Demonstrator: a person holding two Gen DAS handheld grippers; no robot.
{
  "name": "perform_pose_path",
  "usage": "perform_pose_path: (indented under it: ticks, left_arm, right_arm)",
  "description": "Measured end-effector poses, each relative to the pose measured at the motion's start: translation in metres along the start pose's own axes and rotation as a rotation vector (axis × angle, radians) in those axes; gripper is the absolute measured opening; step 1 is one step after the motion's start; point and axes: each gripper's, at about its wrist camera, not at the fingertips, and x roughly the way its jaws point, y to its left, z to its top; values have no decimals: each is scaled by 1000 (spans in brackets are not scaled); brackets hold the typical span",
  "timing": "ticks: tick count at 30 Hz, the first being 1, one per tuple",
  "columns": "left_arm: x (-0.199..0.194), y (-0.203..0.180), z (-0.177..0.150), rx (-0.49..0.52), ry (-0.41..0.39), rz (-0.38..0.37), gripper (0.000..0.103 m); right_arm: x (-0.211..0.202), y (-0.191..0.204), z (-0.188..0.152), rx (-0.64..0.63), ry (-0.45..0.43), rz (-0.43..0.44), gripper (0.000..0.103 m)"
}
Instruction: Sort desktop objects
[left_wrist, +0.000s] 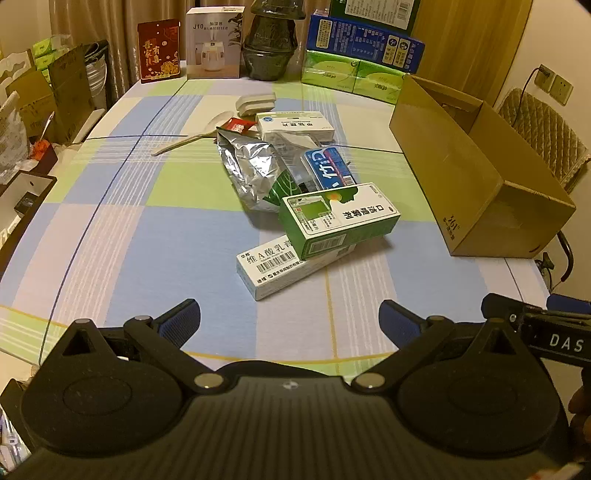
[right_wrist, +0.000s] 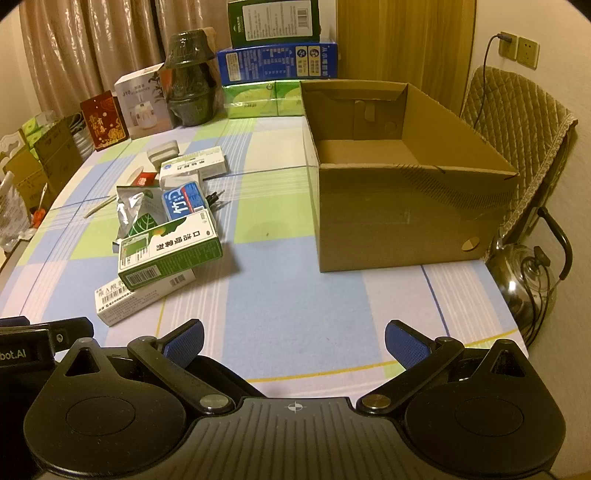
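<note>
white carton (left_wrist: 291, 267): far end hidden under green carton (left_wrist: 338, 218) | spoon (left_wrist: 195, 134): bowl partly behind foil pouch (left_wrist: 251, 166) | cardboard box (left_wrist: 476, 166) interior: unseen from left wrist | kettle (right_wrist: 524, 273): partly behind bench (right_wrist: 295, 314) edge

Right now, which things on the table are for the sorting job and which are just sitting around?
For sorting: green box, white box, foil bag, blue pack, spoon, cardboard box.

Just sitting around: vase, humidifier box, red card, kettle.
</note>
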Motion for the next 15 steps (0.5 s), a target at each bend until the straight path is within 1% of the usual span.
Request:
perform_pose_path:
  ticks: [5,12,15]
  left_arm:
    - [2,3,0,-25,0,-24,101]
    - [2,3,0,-24,0,-26,101]
    - [2,3,0,-25,-1,-26,101]
  right_arm:
    - [2,0,-2,-2,0,0,101]
    - [-3,0,1,-5,0,-1,101]
    - [3,0,-2,-7,0,-1,101]
